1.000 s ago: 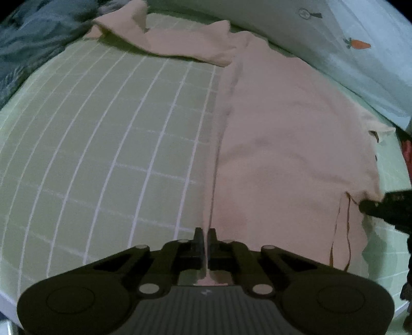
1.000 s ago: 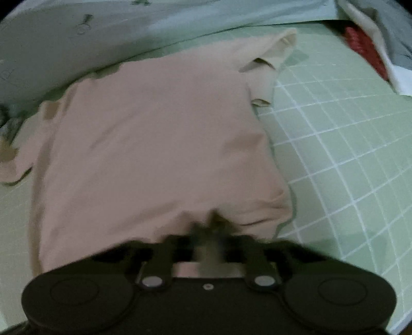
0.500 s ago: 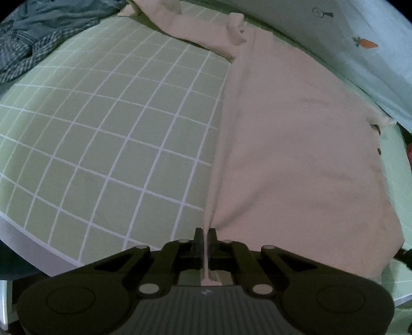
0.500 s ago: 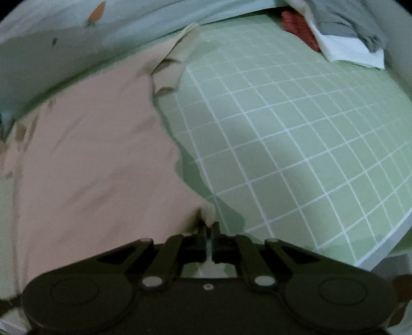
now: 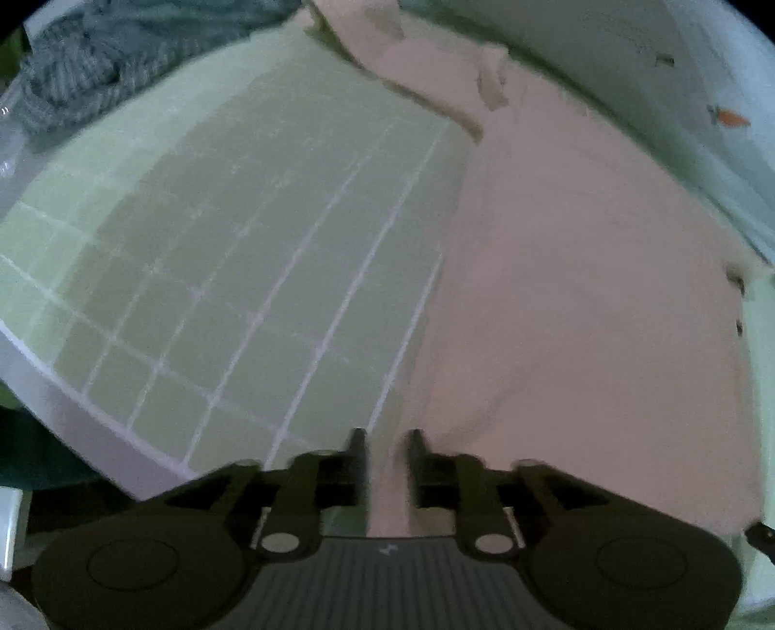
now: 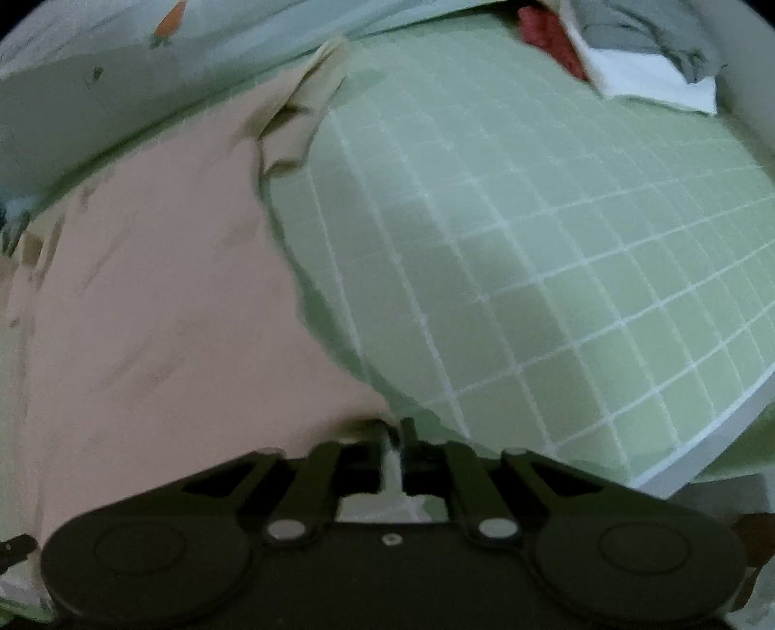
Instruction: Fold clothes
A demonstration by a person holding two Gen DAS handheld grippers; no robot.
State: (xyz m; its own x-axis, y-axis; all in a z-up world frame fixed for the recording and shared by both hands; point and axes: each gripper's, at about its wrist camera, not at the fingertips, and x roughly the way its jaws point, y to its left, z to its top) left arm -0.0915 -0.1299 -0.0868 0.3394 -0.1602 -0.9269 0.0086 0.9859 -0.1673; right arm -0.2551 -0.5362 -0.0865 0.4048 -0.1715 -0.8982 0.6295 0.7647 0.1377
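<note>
Since half a second ago the left hand-held gripper (image 5: 386, 446) has parted its fingers: they were pinched tight on the hem of the pink shirt (image 5: 581, 271) and now stand spread, with a strip of the fabric lying loose between them. Both cameras have also drawn back a little, so more of the mat's near border shows. The right hand-held gripper (image 6: 395, 431) is nearly pressed together at the shirt's near right corner; the blur hides whether cloth is caught in the narrow gap.

That shirt lies spread flat on the green grid mat (image 5: 252, 271), its left side edge running straight away from the left gripper, one sleeve (image 5: 416, 63) stretched out at the far left. Left of that edge the mat is bare up to its white border; right of the shirt's wavy right edge the mat is likewise open in the right wrist view.

Beyond the shirt lies a pale blue sheet with carrot prints (image 6: 145, 53). A grey-blue garment (image 5: 92, 68) sits heaped at the far left, and red and grey clothes (image 6: 625, 43) at the far right.
</note>
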